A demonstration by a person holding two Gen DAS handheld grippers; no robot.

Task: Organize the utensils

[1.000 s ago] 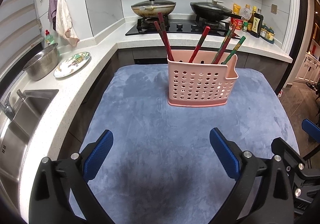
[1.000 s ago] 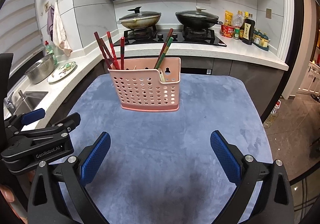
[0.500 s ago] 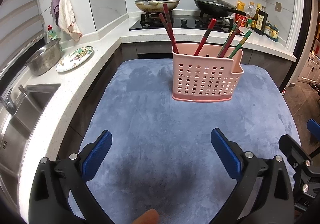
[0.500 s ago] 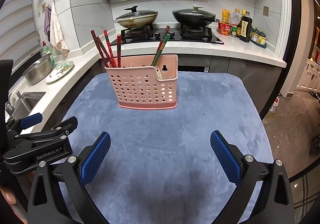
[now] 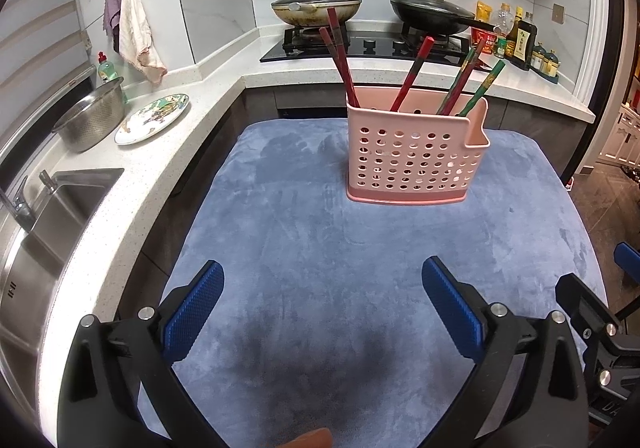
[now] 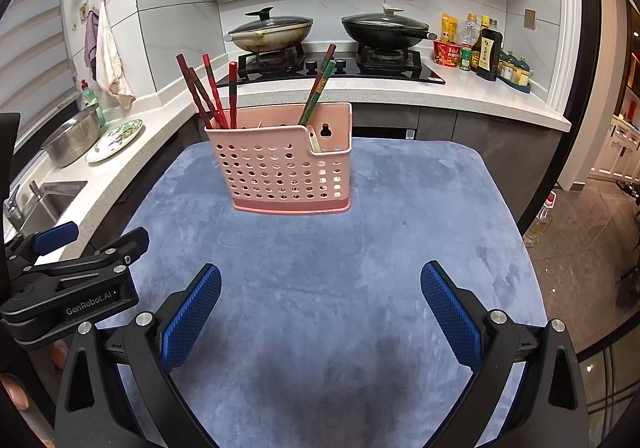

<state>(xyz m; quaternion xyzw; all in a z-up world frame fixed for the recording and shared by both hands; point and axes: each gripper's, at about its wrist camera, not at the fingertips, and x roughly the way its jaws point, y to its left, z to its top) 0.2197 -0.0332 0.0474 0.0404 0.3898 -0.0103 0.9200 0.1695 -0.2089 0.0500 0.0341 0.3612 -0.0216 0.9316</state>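
Both grippers, left gripper (image 5: 322,302) and right gripper (image 6: 320,306), stand wide open and empty. Pink holder (image 6: 282,170) sits ahead of each, well apart, slightly nearer the right by my judgement; its chopsticks (image 6: 208,92) stand near-upright.

Your left wrist camera looks forward and down between its wide-spread jaws, over the blue mat (image 5: 320,248), toward the stove (image 5: 372,46) — the pink utensil basket (image 5: 416,156) sits ahead, right of the jaw gap. Your right wrist camera faces the same way from just beside it; the basket (image 6: 280,168) falls left of its gap. Both share mat, basket, stove and sink counter (image 6: 132,152) — neither is close.
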